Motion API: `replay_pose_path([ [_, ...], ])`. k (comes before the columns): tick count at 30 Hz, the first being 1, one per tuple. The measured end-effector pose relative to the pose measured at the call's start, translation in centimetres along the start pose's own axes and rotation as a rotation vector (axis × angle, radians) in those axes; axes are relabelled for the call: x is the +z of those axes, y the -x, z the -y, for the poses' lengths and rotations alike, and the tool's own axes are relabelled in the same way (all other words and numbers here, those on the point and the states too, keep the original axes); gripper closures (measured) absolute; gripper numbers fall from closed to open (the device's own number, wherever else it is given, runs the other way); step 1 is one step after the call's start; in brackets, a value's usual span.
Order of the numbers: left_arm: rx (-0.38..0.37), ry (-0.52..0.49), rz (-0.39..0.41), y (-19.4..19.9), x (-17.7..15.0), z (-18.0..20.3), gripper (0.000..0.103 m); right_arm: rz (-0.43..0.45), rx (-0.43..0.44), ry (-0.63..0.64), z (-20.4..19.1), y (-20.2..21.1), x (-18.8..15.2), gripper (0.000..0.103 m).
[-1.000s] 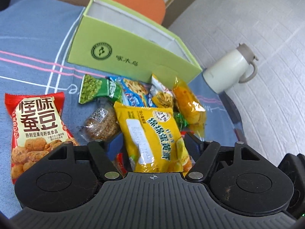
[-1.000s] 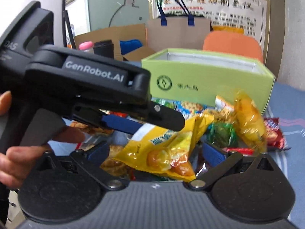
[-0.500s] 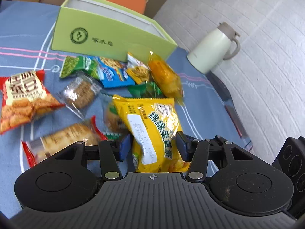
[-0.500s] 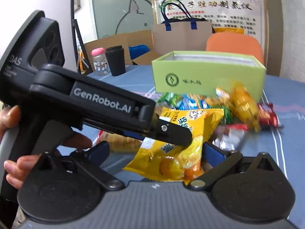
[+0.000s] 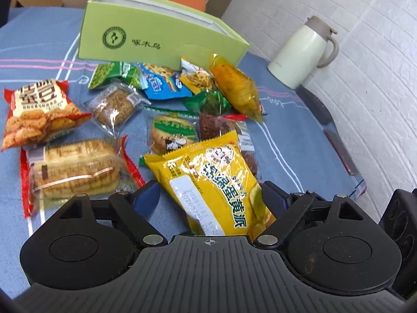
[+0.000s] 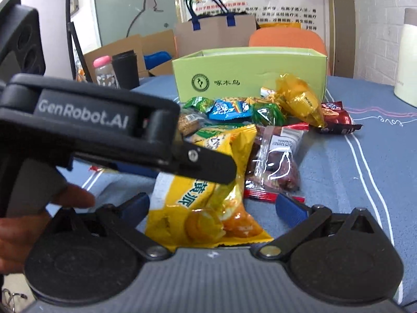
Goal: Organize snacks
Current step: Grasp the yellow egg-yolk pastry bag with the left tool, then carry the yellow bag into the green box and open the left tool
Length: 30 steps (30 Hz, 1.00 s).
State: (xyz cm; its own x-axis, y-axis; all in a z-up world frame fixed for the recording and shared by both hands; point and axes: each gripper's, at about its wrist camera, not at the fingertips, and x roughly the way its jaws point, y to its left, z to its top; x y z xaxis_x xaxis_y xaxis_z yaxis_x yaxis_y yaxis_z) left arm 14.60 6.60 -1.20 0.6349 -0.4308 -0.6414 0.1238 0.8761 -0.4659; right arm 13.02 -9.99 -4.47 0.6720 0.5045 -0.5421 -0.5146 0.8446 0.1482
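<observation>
Yellow pack (image 5: 216,182) lies apparently loose between left gripper's (image 5: 209,195) jaws.

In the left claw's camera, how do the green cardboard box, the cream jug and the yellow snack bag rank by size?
1. Green cardboard box
2. Yellow snack bag, though nearness inflates it
3. Cream jug, farthest, so unsure

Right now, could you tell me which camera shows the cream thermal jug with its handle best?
The left wrist view: the cream thermal jug appears whole, lid and handle included. The right wrist view catches only its cropped edge.
</observation>
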Motion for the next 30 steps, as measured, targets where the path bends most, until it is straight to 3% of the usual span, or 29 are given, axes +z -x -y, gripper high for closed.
replay_pose_path([
  [2, -0.011, 0.022, -0.005, 0.0, -0.3, -0.2, 0.030, 0.009, 0.012, 0.048, 0.1, 0.1, -0.4, 0.001],
  [4, -0.014, 0.036, -0.003, 0.2, -0.4, -0.3, 0.030, -0.041, -0.031, 0.123, -0.7, -0.1, -0.2, 0.001],
  [6, -0.015, 0.036, 0.000, 0.5, -0.4, -0.3, 0.030, -0.059, -0.036, 0.115, -1.0, 0.4, 0.3, 0.001],
  [9, -0.024, 0.043, 0.004, 1.0, -0.7, -0.4, 0.030, -0.012, 0.021, 0.116, -1.3, 1.8, 0.6, 0.001],
  [15, -0.034, 0.051, 0.006, 0.9, -1.3, -0.5, 0.033, -0.046, 0.029, 0.127, -1.0, 0.7, 0.8, 0.002],
  [17, -0.035, 0.040, 0.004, 0.8, -1.3, -0.3, 0.048, -0.072, 0.078, 0.120, -1.2, 0.4, 0.4, 0.004],
  [18, -0.054, 0.043, -0.009, 0.6, -1.4, -0.4, 0.065, -0.068, 0.091, 0.130, -1.6, 0.6, 0.2, 0.006],
  [20, -0.060, 0.065, -0.004, 0.8, -1.5, -0.6, 0.069, -0.079, 0.071, 0.183, -2.6, 1.2, 0.0, 0.017],
  [24, -0.083, 0.071, 0.025, 2.0, -0.4, -0.6, 0.075, -0.042, 0.091, 0.165, -2.5, 2.0, 1.6, 0.017],
  [30, -0.092, 0.025, 0.105, 3.4, 3.3, 0.8, 0.074, 0.033, 0.085, 0.193, -2.8, 2.0, 5.6, 0.015],
])
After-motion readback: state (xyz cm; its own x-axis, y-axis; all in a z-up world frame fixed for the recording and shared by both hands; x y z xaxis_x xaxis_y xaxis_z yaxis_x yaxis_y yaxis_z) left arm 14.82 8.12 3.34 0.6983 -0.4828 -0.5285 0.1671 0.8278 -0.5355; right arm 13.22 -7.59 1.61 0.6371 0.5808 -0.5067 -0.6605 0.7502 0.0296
